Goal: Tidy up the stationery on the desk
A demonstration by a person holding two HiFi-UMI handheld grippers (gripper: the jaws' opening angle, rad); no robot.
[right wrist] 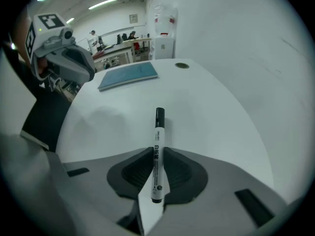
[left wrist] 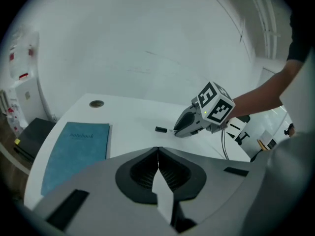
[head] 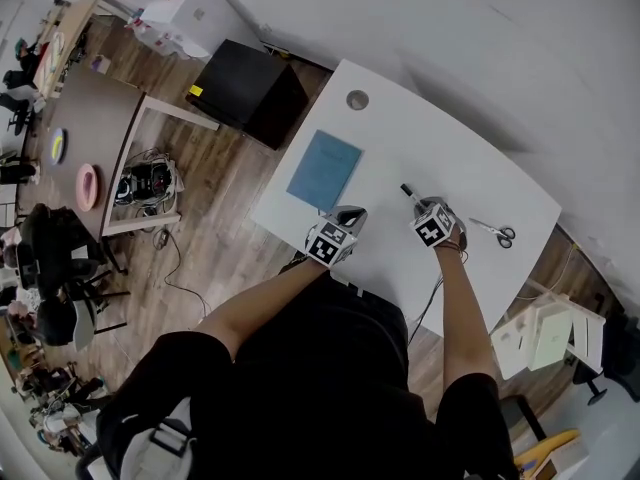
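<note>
White wall is seen behind a white worktop [head: 460, 158] with a curved far edge, and wooden floor [head: 205, 233] is seen around it. One black box [head: 245, 90] is set on the floor just beside the worktop's far left corner. Other tables are seen well apart at the left of the head view. One round cable hole [head: 357, 99] is cut into the worktop near its far edge.

Three pieces of stationery are counted: one blue notebook [head: 324, 168], one marker [right wrist: 158, 129] and one pair of scissors [head: 495, 232]. The notebook is laid flat on the left part of the worktop, just ahead of the left gripper [left wrist: 157, 151]. The scissors are laid near the right edge, apart from the right gripper [right wrist: 157, 154].

Two grippers are held over the near part of the worktop. The left fingers [left wrist: 140, 171] are pressed together with nothing between them. The marker is pinched at its barrel by the right fingers [right wrist: 133, 168], with its black cap pointed forward. Whether the marker touches the worktop cannot be told.
</note>
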